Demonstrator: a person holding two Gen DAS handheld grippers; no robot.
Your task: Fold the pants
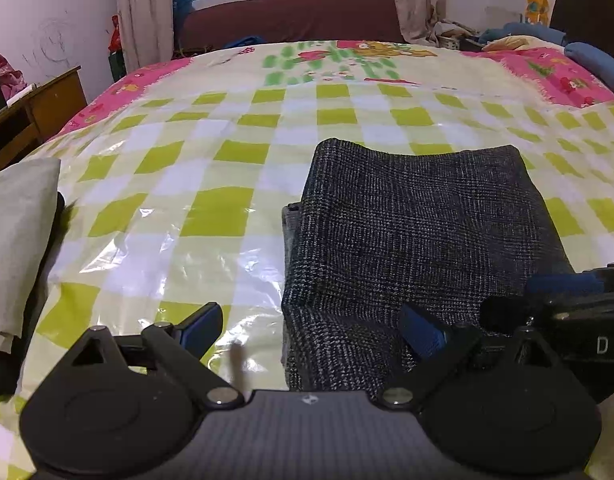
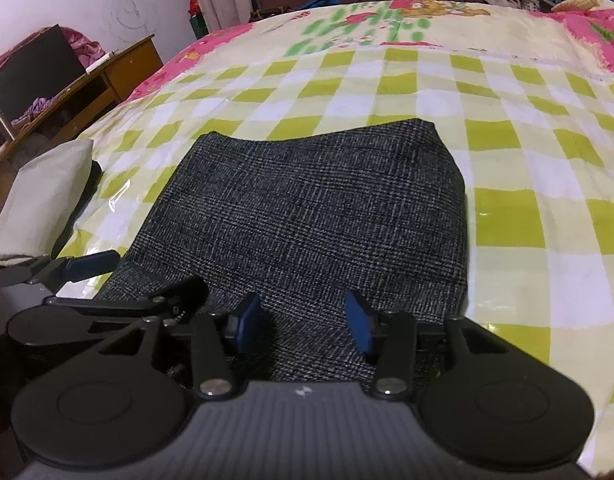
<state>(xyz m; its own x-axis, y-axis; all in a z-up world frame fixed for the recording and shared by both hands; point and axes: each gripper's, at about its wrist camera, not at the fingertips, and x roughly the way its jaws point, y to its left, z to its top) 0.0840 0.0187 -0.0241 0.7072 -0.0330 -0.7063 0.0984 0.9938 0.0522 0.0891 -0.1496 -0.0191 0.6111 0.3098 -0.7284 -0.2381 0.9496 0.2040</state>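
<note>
Grey-black checked wool, the folded pants [image 2: 307, 216] lay in a compact stack on the glossy green-and-white checked cover [image 1: 211, 208] of the bed, near its near edge. On that slick plastic the stack could slide or a top layer spring open if a finger dragged it while pulling away. The right gripper [image 2: 305, 322] hung half open over the near edge, gripping nothing. The left gripper [image 1: 311, 330] stood wide, astride the stack's left edge, empty.
</note>
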